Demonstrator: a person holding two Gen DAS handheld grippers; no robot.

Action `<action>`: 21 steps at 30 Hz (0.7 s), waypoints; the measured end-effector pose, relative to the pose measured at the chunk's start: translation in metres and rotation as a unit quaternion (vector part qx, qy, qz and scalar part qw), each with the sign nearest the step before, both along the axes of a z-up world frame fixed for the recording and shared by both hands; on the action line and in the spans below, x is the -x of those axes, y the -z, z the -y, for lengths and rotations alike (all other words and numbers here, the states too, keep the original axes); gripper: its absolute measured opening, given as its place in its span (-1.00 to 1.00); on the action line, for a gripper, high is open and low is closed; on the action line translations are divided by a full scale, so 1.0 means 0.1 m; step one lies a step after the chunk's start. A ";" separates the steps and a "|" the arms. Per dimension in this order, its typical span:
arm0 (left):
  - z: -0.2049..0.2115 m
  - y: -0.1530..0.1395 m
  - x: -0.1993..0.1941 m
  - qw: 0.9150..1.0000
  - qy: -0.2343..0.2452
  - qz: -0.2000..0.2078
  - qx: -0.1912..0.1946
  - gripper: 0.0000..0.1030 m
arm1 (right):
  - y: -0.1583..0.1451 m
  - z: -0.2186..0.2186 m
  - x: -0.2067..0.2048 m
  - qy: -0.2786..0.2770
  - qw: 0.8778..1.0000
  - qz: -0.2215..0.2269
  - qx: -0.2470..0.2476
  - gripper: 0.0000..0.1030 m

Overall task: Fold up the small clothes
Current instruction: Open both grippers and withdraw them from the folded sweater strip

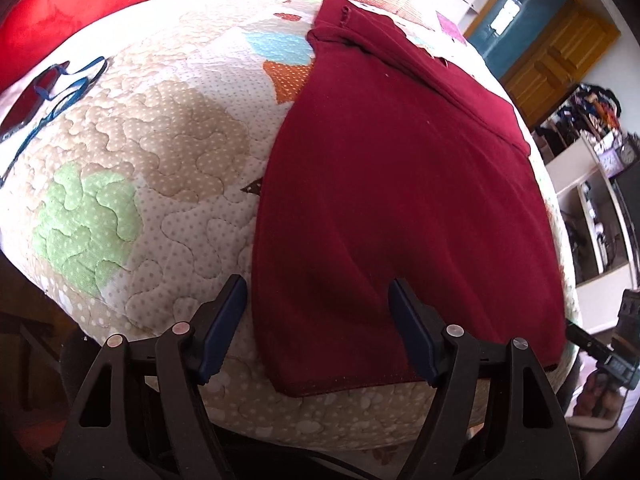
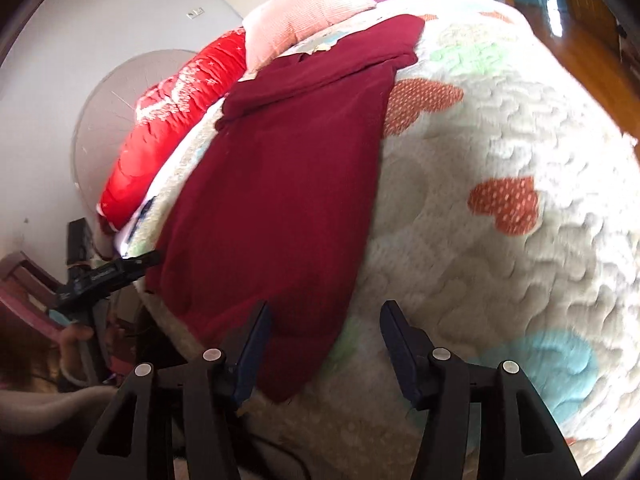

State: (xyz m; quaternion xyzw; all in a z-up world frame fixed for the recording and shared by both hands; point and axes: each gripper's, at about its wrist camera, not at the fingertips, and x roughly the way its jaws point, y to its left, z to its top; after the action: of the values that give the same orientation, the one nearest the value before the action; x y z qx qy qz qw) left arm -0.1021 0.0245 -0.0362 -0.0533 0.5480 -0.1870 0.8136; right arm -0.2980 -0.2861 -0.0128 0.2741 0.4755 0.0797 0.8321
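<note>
A dark red garment (image 1: 400,184) lies flat on the quilted bed cover (image 1: 160,160), folded lengthwise into a long shape with a sleeve laid across its far end. My left gripper (image 1: 318,294) is open just above the garment's near left corner; the cloth lies between the fingers and the pads do not press it. In the right wrist view the same garment (image 2: 280,192) runs away from me. My right gripper (image 2: 326,314) is open over its near right corner, with cloth under the left finger (image 2: 256,336) and bare quilt (image 2: 500,140) under the right one.
A red duvet (image 1: 80,8) and a pink pillow (image 2: 300,16) lie at the head of the bed. A dark object with a blue cord (image 1: 52,92) rests on the quilt to the left. Shelves (image 1: 592,184) and a wooden door (image 1: 560,52) stand beyond the bed's right side.
</note>
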 end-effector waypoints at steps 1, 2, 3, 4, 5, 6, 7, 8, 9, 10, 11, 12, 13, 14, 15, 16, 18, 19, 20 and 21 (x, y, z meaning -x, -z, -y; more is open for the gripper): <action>0.02 0.00 0.01 1.000 0.002 0.003 -0.003 0.48 | 0.02 -0.02 0.02 -0.006 1.000 0.005 -0.016 0.06; 0.03 0.01 0.03 1.000 0.004 0.005 -0.006 0.52 | 0.02 -0.02 0.02 -0.006 1.000 0.005 -0.016 0.06; 0.05 0.02 0.03 1.000 0.006 0.005 -0.009 0.53 | 0.04 -0.04 0.03 -0.010 1.000 0.009 -0.027 0.06; 0.07 0.02 0.03 1.000 0.008 0.007 -0.016 0.53 | 0.08 -0.10 0.01 -0.013 0.999 0.013 -0.039 0.06; 0.09 0.03 0.04 1.000 0.011 0.009 -0.021 0.54 | 0.09 -0.11 -0.01 -0.015 0.999 0.016 -0.044 0.06; 0.10 0.03 0.04 0.999 0.016 0.010 -0.027 0.55 | 0.10 -0.13 -0.02 -0.018 0.999 0.017 -0.048 0.06; 0.13 0.04 0.05 0.999 0.023 0.011 -0.035 0.56 | 0.10 -0.15 -0.02 -0.020 0.998 0.019 -0.051 0.06; 0.13 0.04 0.04 0.999 0.028 0.012 -0.040 0.57 | 0.10 -0.16 -0.02 -0.023 0.998 0.020 -0.055 0.06; 0.15 0.04 0.05 0.998 0.033 0.013 -0.045 0.58 | 0.11 -0.16 -0.03 -0.024 0.998 0.020 -0.057 0.06; 0.15 0.05 0.04 0.998 0.035 0.013 -0.047 0.58 | 0.11 -0.16 -0.03 -0.024 0.998 0.021 -0.057 0.06; 0.16 0.06 0.04 0.998 0.034 0.011 -0.047 0.60 | 0.11 -0.17 -0.03 -0.024 0.998 0.024 -0.057 0.06; 0.15 0.06 0.03 0.999 0.032 0.007 -0.043 0.61 | 0.12 -0.17 -0.02 -0.024 0.998 0.026 -0.058 0.06; 0.14 0.08 0.01 0.999 0.030 0.003 -0.039 0.63 | 0.10 -0.17 0.01 -0.024 0.998 0.027 -0.058 0.06; 0.13 0.08 0.00 0.999 0.027 -0.001 -0.036 0.65 | 0.10 -0.17 0.02 -0.025 0.998 0.028 -0.059 0.06; 0.14 0.09 -0.01 0.999 0.026 -0.003 -0.035 0.65 | 0.10 -0.16 0.02 -0.025 0.997 0.029 -0.060 0.06; 0.15 0.09 -0.03 0.999 0.027 -0.006 -0.036 0.68 | 0.11 -0.16 0.02 -0.025 0.997 0.030 -0.061 0.06; 0.18 0.09 -0.04 0.999 0.031 -0.008 -0.041 0.69 | 0.11 -0.16 0.01 -0.026 0.997 0.028 -0.061 0.06; 0.19 0.09 -0.04 0.999 0.031 -0.008 -0.044 0.69 | 0.11 -0.16 0.01 -0.028 0.997 0.028 -0.059 0.06; 0.18 0.08 -0.04 0.999 0.029 -0.008 -0.044 0.69 | 0.11 -0.17 0.00 -0.029 0.998 0.028 -0.057 0.06; 0.17 0.08 -0.03 0.999 0.025 -0.010 -0.041 0.69 | 0.11 -0.18 0.00 -0.030 0.998 0.028 -0.056 0.07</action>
State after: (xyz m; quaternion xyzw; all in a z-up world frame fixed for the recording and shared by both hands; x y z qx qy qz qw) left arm -0.0987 0.0072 -0.0440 -0.0078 0.5643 -0.1837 0.8049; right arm -0.2979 -0.2680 -0.0239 0.3033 0.4552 0.1387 0.8255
